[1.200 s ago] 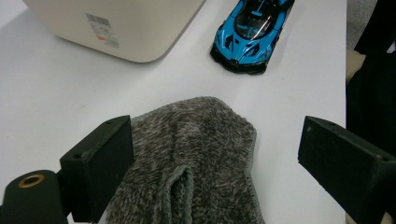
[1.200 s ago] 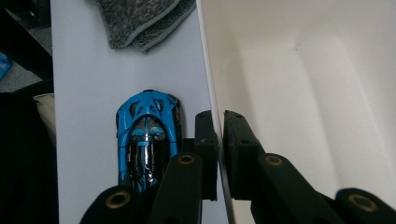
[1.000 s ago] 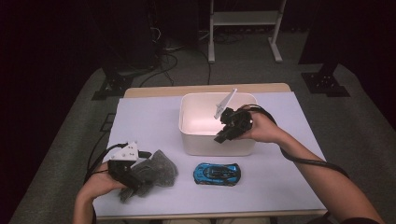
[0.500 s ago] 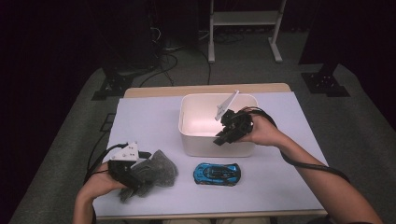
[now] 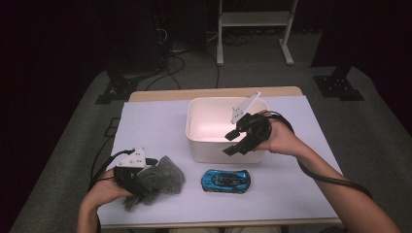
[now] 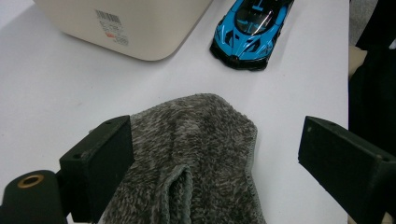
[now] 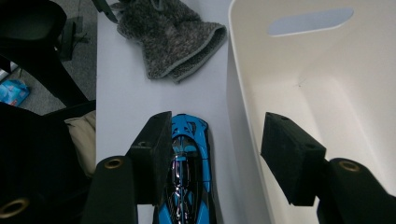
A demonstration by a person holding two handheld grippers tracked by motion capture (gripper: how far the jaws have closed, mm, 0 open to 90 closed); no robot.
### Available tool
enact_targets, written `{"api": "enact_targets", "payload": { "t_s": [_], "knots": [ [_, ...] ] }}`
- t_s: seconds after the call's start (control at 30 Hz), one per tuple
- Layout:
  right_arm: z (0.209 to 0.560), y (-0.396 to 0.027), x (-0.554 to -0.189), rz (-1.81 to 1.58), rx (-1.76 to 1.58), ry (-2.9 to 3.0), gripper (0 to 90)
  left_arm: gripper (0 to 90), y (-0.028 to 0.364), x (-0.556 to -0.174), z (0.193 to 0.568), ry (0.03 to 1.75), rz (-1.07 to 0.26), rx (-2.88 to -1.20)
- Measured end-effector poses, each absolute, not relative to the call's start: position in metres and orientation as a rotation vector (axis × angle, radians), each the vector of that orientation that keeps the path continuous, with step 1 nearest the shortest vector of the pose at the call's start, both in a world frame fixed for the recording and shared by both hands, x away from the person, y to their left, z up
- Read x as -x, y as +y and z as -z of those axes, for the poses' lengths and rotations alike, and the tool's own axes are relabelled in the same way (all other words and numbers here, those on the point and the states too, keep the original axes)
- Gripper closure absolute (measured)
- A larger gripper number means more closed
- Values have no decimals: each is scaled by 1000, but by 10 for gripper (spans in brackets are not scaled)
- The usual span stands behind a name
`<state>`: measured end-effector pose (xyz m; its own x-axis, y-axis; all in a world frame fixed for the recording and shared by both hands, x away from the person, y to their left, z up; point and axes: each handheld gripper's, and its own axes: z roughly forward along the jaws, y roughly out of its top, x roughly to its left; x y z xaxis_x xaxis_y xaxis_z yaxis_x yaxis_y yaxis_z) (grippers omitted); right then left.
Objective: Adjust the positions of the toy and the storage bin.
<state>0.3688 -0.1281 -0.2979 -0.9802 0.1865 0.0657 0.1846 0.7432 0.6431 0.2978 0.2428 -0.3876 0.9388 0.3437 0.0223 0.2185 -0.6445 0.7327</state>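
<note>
My right gripper [image 5: 234,141] hangs over the front rim of the white rectangular plastic bin [image 5: 204,145]; its jaws have just been opening and hold nothing. My left gripper [image 5: 141,187] stands wide open over the fuzzy grey folded cloth [image 6: 196,158], one pad touching it. The glossy blue toy car [image 5: 225,180] lies on the table just before the bin.

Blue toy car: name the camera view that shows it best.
The high view: the blue toy car lies whole on the table, side on, in front of the white bin. The left gripper view shows it close but cut off at the top edge. In the right gripper view a tong covers part of it.
</note>
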Motion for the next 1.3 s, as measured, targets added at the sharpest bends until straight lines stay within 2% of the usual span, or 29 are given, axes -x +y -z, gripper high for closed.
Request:
{"api": "enact_targets", "payload": {
  "t_s": [0.27,0.53,0.97,1.3],
  "knots": [
    [291,-134,-347,-1122,-264,2884,353,94,242,-298,387,398,-201,-2293],
    [307,-136,-327,-1138,-210,2899,289,92,241,-297,388,397,-198,-2297],
    [366,-130,-319,-1091,-216,2947,217,92,241,-298,389,401,-197,-2307],
    [400,-118,-322,-1021,-201,2973,203,92,241,-298,390,394,-190,-2308]
  ]
}}
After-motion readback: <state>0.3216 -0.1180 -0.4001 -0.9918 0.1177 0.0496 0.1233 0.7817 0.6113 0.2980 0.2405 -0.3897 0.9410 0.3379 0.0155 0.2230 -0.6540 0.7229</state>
